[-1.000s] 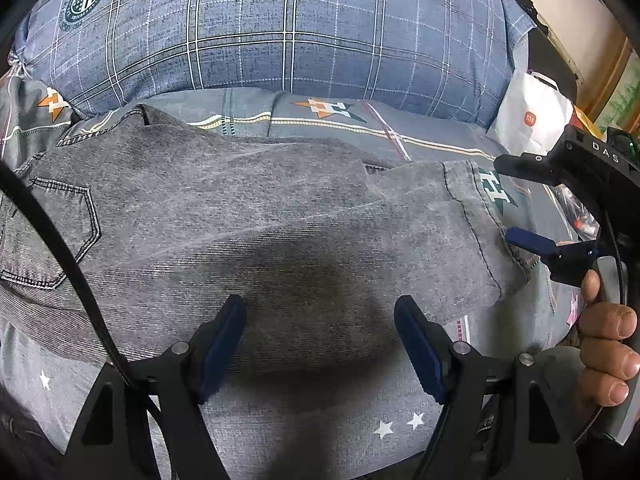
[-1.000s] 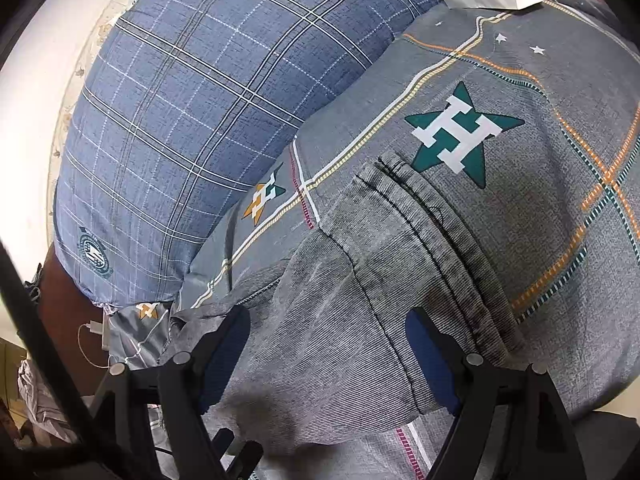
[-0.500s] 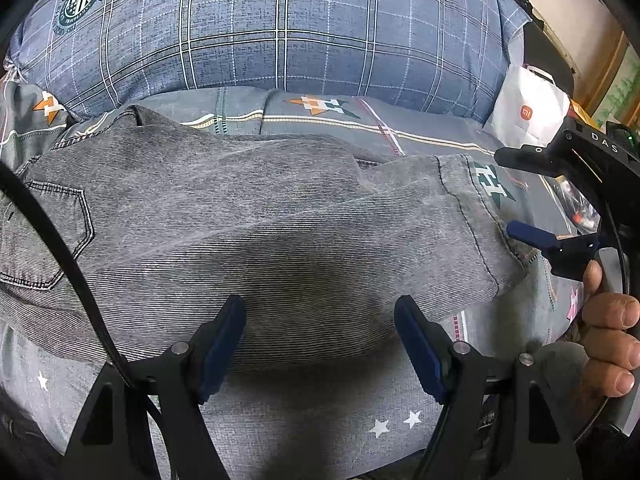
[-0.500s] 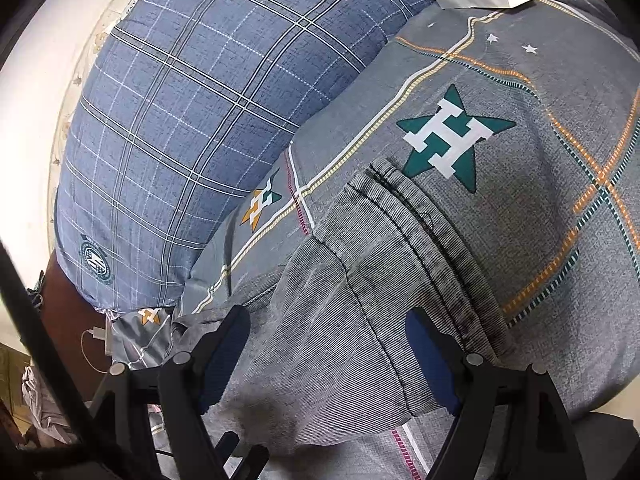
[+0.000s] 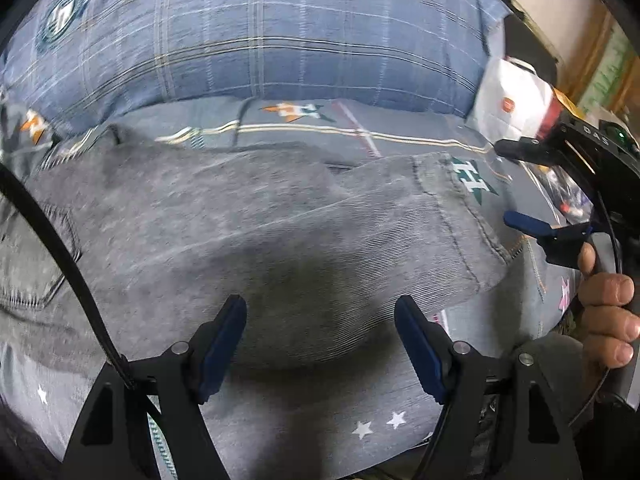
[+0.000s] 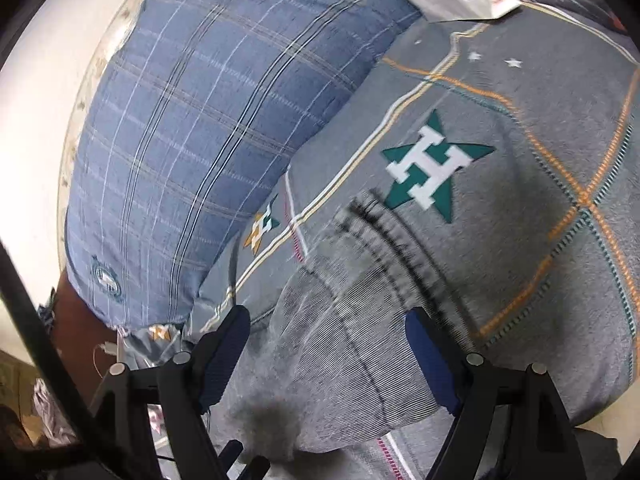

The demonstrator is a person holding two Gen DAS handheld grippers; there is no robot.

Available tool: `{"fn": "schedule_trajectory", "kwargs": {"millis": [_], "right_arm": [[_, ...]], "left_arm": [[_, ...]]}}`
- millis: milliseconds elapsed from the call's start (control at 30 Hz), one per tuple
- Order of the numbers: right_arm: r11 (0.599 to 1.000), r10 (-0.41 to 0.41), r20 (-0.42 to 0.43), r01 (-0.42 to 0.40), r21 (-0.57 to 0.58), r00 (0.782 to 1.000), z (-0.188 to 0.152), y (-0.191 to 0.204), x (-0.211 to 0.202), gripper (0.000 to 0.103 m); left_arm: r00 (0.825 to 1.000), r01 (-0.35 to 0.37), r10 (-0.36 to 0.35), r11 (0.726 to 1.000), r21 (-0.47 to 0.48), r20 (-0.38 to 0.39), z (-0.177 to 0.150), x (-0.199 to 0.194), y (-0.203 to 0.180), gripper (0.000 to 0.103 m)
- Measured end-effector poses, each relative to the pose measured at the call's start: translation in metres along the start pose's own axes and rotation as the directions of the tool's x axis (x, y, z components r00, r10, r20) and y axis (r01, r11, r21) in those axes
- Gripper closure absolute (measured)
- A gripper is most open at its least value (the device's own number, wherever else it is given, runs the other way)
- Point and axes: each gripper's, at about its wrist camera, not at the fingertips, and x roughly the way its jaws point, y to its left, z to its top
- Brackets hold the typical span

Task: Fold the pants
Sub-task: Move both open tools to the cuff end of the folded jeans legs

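Grey denim pants (image 5: pixel 224 232) lie flat across the bed, back pocket at the left, leg hems (image 5: pixel 460 216) at the right. My left gripper (image 5: pixel 320 340) hovers open over the near edge of the pants, nothing between its blue pads. In the right wrist view the stitched hem (image 6: pixel 396 256) runs diagonally ahead of my right gripper (image 6: pixel 328 356), which stands open above the leg end. The right gripper (image 5: pixel 532 188) also shows at the right edge of the left wrist view, held by a hand (image 5: pixel 608 320), beside the hems.
A large blue plaid pillow (image 5: pixel 260 32) (image 6: pixel 208 120) lies behind the pants. A white paper bag (image 5: pixel 512 100) sits at the back right. The grey bedsheet (image 6: pixel 540 200) with a green star logo spreads to the right.
The right gripper has drawn back a little from the hem, so the hem sits farther from its fingers. The left gripper has barely moved. Both stay open.
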Motion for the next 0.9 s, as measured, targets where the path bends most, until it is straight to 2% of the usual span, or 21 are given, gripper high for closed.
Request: {"fn": "schedule_trajectory", "kwargs": {"millis": [333,533,667,900], "right_arm": [[0.998,0.043,-0.014,-0.042,0.049,0.999,0.012,-0.018,-0.006,0.020],[0.995,0.035,-0.038,-0.031,0.093,0.999,0.016,-0.035,-0.005,0.020],[0.996,0.017,-0.042,-0.013,0.090,0.999,0.018,-0.038,-0.004,0.020],[0.990,0.041,-0.062,-0.033,0.136,0.997,0.019,-0.049,0.000,0.020]], "left_arm": [[0.998,0.043,-0.032,0.980,0.197,-0.059,0.005,0.026,-0.052,0.026],[0.992,0.068,-0.041,0.973,0.222,-0.122,0.000,0.040,-0.060,0.026],[0.991,0.066,-0.034,0.968,0.244,-0.131,-0.002,0.040,-0.062,0.026],[0.988,0.077,-0.042,0.968,0.240,-0.147,-0.001,0.043,-0.061,0.026]]}}
